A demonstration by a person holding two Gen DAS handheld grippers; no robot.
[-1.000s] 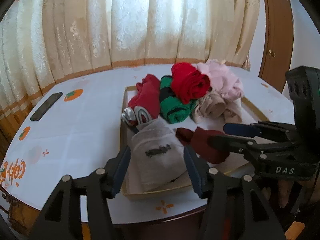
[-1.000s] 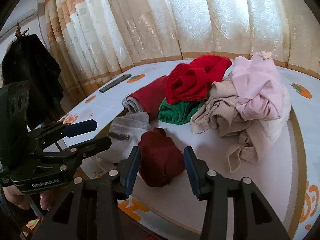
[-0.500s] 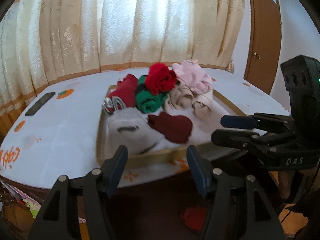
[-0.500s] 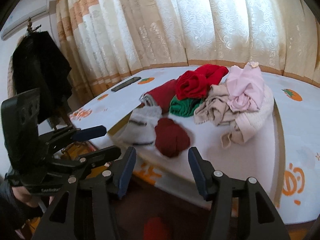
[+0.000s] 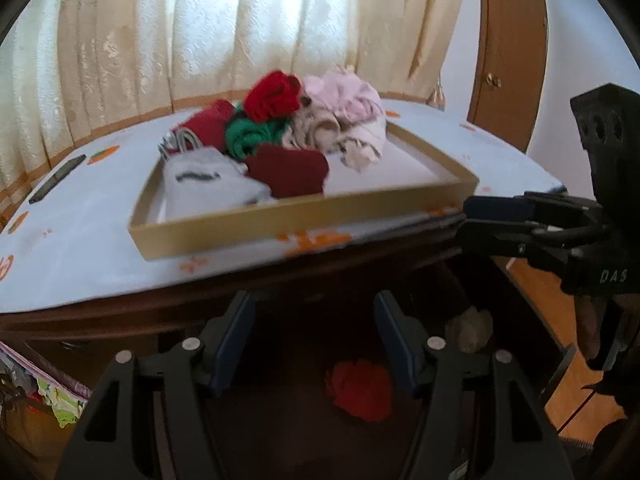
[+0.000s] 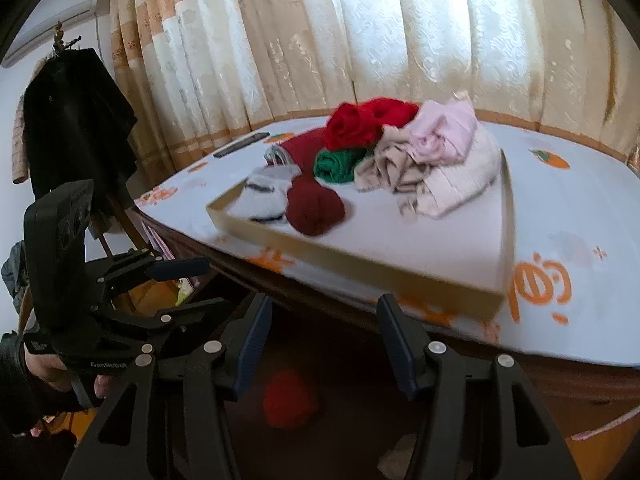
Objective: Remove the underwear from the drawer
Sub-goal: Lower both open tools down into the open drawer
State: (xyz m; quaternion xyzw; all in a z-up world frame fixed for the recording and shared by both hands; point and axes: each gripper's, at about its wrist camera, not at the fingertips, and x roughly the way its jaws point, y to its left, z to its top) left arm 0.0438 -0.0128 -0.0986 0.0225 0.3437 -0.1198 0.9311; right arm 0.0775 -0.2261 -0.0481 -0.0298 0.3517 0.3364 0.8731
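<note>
A shallow tan tray (image 5: 280, 220) (image 6: 360, 258) on the table holds rolled underwear: grey (image 5: 208, 188), dark red (image 5: 292, 172), green (image 5: 252, 134), bright red (image 5: 272, 94), and beige and pink pieces (image 5: 344, 120). They also show in the right wrist view, with the dark red roll (image 6: 314, 210) nearest. My left gripper (image 5: 314, 334) is open and empty, below the table's front edge. My right gripper (image 6: 324, 336) is open and empty, also below the edge. Each gripper shows in the other's view: the right one (image 5: 496, 220), the left one (image 6: 188, 284).
The table (image 5: 72, 236) has a white cloth with orange prints. A dark phone-like slab (image 5: 56, 178) lies at its far left. A red object (image 5: 360, 390) lies on the floor under the table. Curtains hang behind, a wooden door (image 5: 508, 48) at right, dark clothing (image 6: 76, 120) at left.
Both grippers have pulled back and dropped from over the tray to below the table edge. The tray's clothes look unmoved.
</note>
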